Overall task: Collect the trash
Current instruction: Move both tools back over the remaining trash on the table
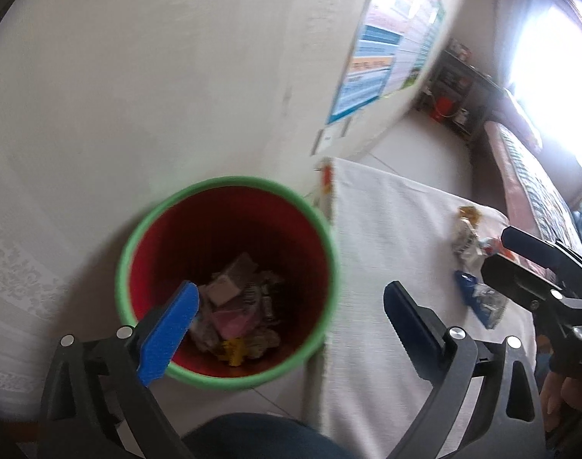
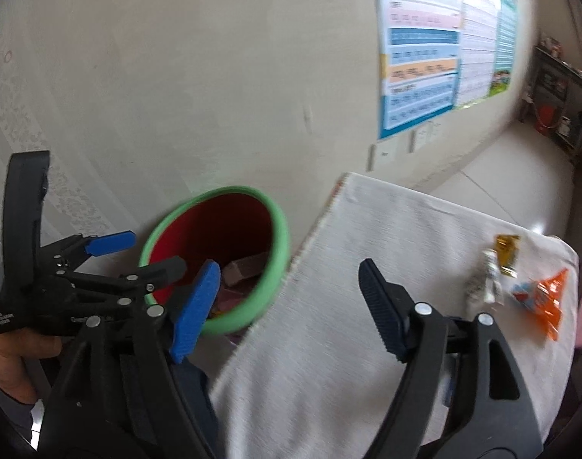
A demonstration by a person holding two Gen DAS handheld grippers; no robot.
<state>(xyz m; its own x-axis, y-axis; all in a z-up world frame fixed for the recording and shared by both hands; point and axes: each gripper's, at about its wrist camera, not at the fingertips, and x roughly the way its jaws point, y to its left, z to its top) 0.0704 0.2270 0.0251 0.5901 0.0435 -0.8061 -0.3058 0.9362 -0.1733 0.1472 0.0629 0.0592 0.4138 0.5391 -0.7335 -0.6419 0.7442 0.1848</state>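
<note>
In the left wrist view, the left gripper [image 1: 287,306] hangs above a round red bin with a green rim [image 1: 230,279] that stands on the floor against the pale wall [image 1: 157,76], just beside a table under a white cloth [image 1: 390,237]. Its blue-padded jaws stand wide apart with nothing between them. Crumpled paper and wrappers [image 1: 233,306] already lie at the bottom of the bin, so part of the collecting looks done. Still on the cloth, near its far right side, sit a crinkled white-and-gold wrapper [image 1: 467,235] and a blue-and-clear plastic packet [image 1: 480,298]; the first runs lengthwise away from the camera, and the packet lies slanted toward the near right. The right gripper [image 1: 497,252] enters from the right edge just beside them. In the right wrist view, the right gripper [image 2: 287,310] is over the near edge of the cloth, jaws well apart and empty, with the bin to its left and the left gripper [image 2: 153,254] over the bin's rim (also spread and empty). Three leftover pieces show here near the table's far right corner: a small gold wrapper [image 2: 507,254], a twisted white wrapper [image 2: 486,283] with its long axis running near to far, and an orange-and-blue triangular packet [image 2: 543,302] whose orange end fans toward the near side. Those pieces remain to be picked up, so the job seems partway through.
</note>
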